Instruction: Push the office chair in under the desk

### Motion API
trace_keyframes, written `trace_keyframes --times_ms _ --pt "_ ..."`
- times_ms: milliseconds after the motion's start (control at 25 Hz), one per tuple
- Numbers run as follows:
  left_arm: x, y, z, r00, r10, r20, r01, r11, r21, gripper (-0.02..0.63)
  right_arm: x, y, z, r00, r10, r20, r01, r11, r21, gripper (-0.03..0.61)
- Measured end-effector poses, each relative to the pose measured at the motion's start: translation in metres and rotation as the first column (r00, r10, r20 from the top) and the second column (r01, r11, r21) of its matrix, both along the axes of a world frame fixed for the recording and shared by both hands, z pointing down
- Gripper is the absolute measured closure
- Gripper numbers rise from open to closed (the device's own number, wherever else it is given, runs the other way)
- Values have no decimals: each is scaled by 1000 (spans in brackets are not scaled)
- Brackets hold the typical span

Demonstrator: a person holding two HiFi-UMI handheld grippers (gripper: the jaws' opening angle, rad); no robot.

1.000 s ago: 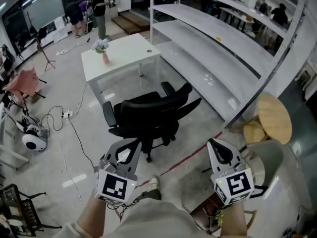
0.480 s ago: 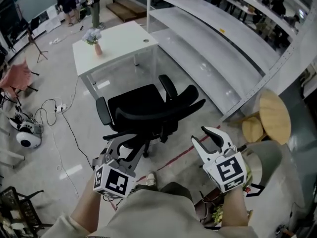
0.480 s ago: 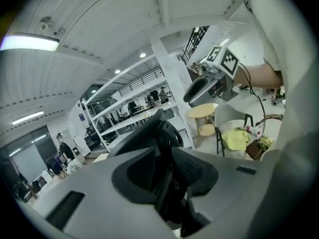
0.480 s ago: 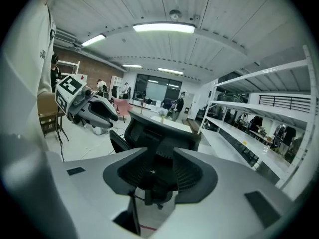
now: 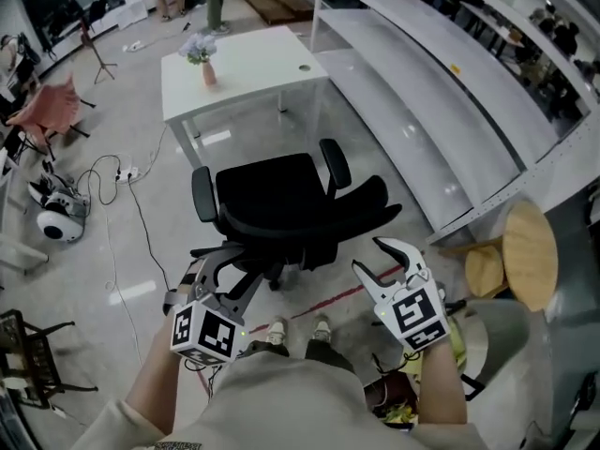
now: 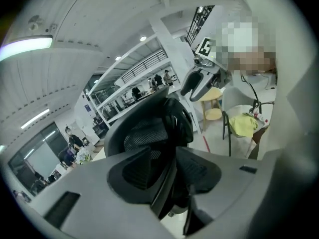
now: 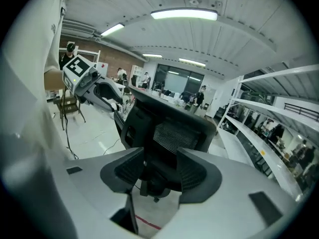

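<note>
The black office chair [image 5: 281, 204] stands on the floor a short way from the white desk [image 5: 253, 73], its seat facing the desk and its backrest [image 5: 319, 221] towards me. My left gripper [image 5: 217, 262] is at the backrest's left rear. Its jaws are opening, and the backrest's edge [image 6: 164, 133] shows in the gap with the pads off it. My right gripper [image 5: 378, 259] is just behind the backrest's right end, its jaws opening wide with nothing between them. In the right gripper view the backrest [image 7: 174, 133] fills the space ahead of that gripper [image 7: 159, 171].
A vase of flowers [image 5: 202, 56] stands on the desk. Long white shelving [image 5: 450, 92] runs along the right. A round wooden stool [image 5: 530, 251] is at the right, cables [image 5: 122, 204] and a white device [image 5: 56, 223] at the left. A red line [image 5: 323, 303] crosses the floor.
Both grippers' jaws have gone from shut to open. The grippers and I have moved closer to the back of the chair.
</note>
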State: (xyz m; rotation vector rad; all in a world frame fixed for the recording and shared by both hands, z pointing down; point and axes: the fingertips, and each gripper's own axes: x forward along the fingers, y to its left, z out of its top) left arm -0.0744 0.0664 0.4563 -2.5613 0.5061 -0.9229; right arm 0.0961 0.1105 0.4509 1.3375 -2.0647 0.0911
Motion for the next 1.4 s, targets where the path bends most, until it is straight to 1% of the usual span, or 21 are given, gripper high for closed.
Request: trace_keyframes --times_ms 80,200,400,600,720,800,880,960,1080,1120,1240,1320,1400 --pt "-2 -6 5 999 -49 17 49 999 -9 446 3 -7 6 999 -47 -21 47 999 -15 362" --pt "-3 -12 15 992 -112 57 113 994 -1 442 11 -15 18 993 -111 -40 109 993 -46 357" --pt "-2 -24 35 975 -183 123 182 983 12 426 31 -29 41 976 -201 -79 193 976 -97 348" --pt "-2 -28 54 956 -196 219 200 980 0 420 46 -41 58 950 -284 -133 266 954 -142 342" --pt "-6 -28 68 931 -214 296 234 972 -31 419 52 -44 72 927 -336 -164 306 934 -183 342" --pt "-8 -28 75 917 -229 326 257 965 -45 413 55 -45 82 916 -361 -173 323 922 -213 342" --pt "-8 -31 79 907 -240 346 264 964 -23 413 58 -48 89 913 -369 -175 329 918 -222 342" --pt "-9 -36 83 894 -248 373 260 965 17 411 60 -53 93 907 -378 -184 337 916 -216 347" --pt "-9 -43 88 880 -266 393 266 962 55 411 62 -60 97 891 -398 -219 355 911 -208 370" --pt "-9 -44 90 879 -269 395 268 962 58 408 62 -62 97 886 -404 -228 361 909 -208 390" --pt "-7 -46 94 884 -260 387 271 962 28 399 62 -64 99 878 -425 -220 380 899 -219 390" --pt "-7 -47 94 892 -251 376 272 962 -3 399 61 -66 101 879 -432 -200 388 894 -225 385" --pt "-6 -48 94 897 -245 367 270 963 -15 399 62 -68 102 879 -438 -189 394 890 -232 380"
